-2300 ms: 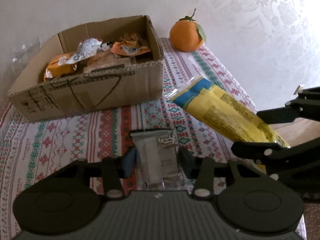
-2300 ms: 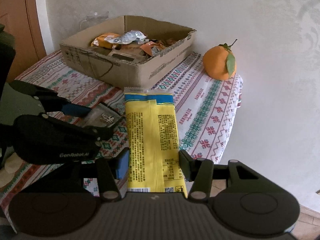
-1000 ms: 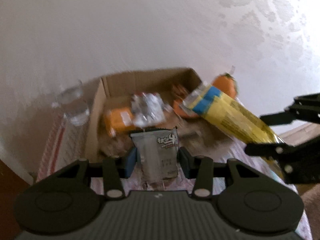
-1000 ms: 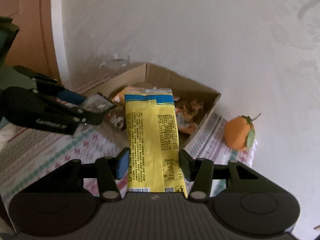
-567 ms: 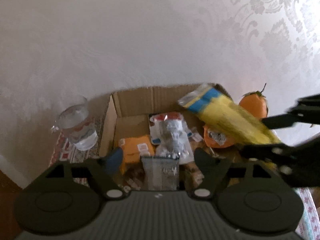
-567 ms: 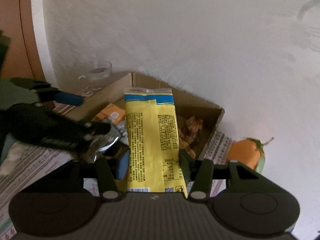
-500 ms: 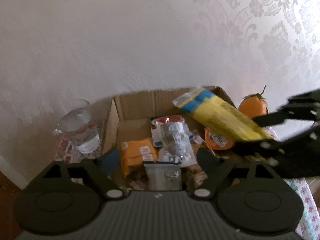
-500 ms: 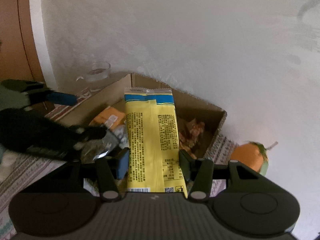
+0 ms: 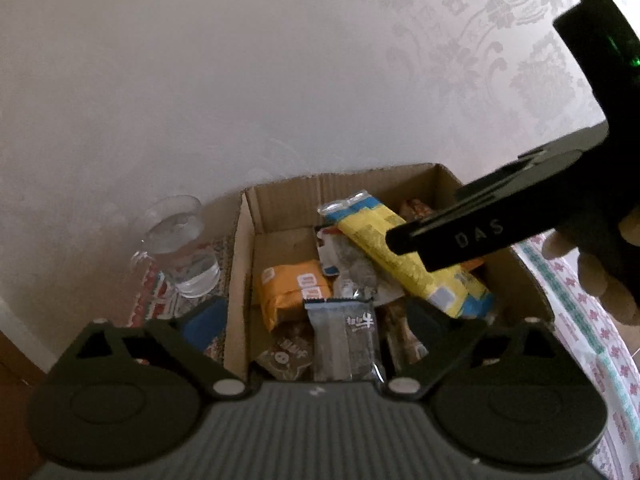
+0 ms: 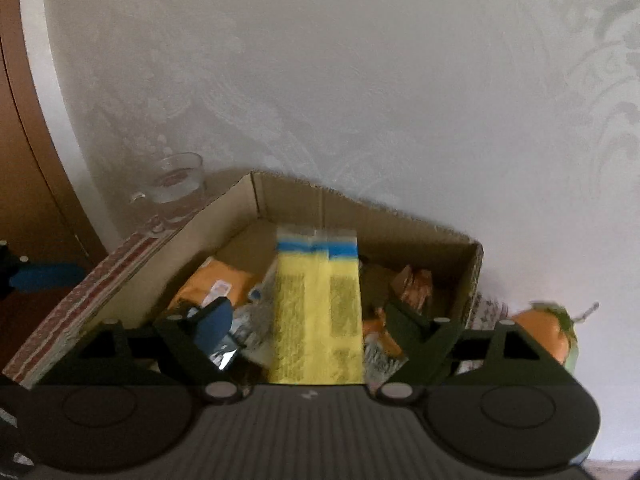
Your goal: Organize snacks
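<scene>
A cardboard box (image 9: 240, 280) (image 10: 400, 216) holds several snack packets. My left gripper (image 9: 316, 320) is open above the box's near edge; the grey packet (image 9: 346, 340) lies free in the box between its fingers. My right gripper (image 10: 308, 320) is open above the box; the long yellow and blue packet (image 10: 316, 312) (image 9: 400, 256) lies loose in the box on the other snacks. An orange packet (image 9: 292, 292) (image 10: 212, 284) lies at the box's left side.
A glass of water (image 9: 180, 248) (image 10: 176, 184) stands left of the box by the wall. An orange fruit (image 10: 548, 332) sits right of the box on the patterned tablecloth (image 9: 592, 320). A wooden door (image 10: 24, 160) is at the left.
Both grippers moved from the table up over the box and opened. The grey packet and the yellow packet dropped into the box.
</scene>
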A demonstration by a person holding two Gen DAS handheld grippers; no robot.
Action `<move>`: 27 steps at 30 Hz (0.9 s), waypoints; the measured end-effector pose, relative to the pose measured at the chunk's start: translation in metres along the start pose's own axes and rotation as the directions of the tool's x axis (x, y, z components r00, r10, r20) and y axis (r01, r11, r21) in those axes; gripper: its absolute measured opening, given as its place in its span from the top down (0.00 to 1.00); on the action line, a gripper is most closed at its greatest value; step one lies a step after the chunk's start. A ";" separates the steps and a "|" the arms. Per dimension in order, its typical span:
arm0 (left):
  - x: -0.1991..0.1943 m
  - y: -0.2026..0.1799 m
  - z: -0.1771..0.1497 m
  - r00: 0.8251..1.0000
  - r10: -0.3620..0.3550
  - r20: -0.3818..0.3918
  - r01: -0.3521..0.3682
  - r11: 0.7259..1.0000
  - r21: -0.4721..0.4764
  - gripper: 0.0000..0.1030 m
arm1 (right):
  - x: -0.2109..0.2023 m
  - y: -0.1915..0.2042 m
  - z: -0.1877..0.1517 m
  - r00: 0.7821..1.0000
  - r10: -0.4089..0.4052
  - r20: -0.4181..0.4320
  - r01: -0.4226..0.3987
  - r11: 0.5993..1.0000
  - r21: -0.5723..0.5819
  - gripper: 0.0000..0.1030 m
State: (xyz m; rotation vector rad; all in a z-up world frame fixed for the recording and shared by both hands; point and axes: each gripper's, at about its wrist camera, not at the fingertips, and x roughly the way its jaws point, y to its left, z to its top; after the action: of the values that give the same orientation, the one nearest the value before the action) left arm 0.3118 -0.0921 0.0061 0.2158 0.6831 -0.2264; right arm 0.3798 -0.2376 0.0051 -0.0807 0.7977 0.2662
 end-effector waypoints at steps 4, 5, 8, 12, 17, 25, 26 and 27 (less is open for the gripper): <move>-0.012 -0.002 -0.006 1.000 0.003 0.012 -0.003 1.000 0.006 0.05 | -0.021 0.008 -0.010 1.000 -0.008 0.010 0.008 1.000 0.022 0.09; -0.017 -0.001 -0.008 1.000 0.003 0.012 -0.003 1.000 0.000 0.05 | -0.027 0.010 -0.012 1.000 -0.018 0.012 0.018 0.999 0.027 0.09; -0.031 -0.001 -0.017 1.000 0.001 0.013 0.000 1.000 -0.012 0.05 | -0.045 0.018 -0.019 0.998 -0.065 0.016 0.065 0.997 0.046 0.00; -0.050 0.003 -0.035 0.999 0.028 0.026 -0.027 0.999 -0.038 0.05 | -0.077 0.030 -0.036 0.993 -0.121 0.004 0.120 0.987 0.104 0.00; -0.072 0.008 -0.066 0.998 0.058 -0.007 -0.058 0.995 -0.084 0.05 | -0.102 0.052 -0.070 0.969 -0.246 -0.036 0.249 0.954 0.168 0.00; -0.110 0.023 -0.095 0.987 0.146 -0.062 -0.153 0.977 -0.150 0.05 | -0.132 0.097 -0.124 0.912 -0.405 -0.069 0.409 0.881 0.238 0.00; -0.116 0.024 -0.095 0.988 0.143 -0.053 -0.150 0.978 -0.148 0.05 | -0.136 0.103 -0.129 0.902 -0.428 -0.065 0.431 0.873 0.228 0.00; -0.123 0.025 -0.094 0.989 0.144 -0.040 -0.148 0.978 -0.149 0.05 | -0.140 0.106 -0.131 0.893 -0.445 -0.064 0.447 0.865 0.226 0.00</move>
State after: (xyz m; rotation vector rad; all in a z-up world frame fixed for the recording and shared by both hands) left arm 0.1700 -0.0267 0.0173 0.1229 0.7072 -0.0301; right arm 0.1668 -0.1868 0.0170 -0.0412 0.7923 -0.2715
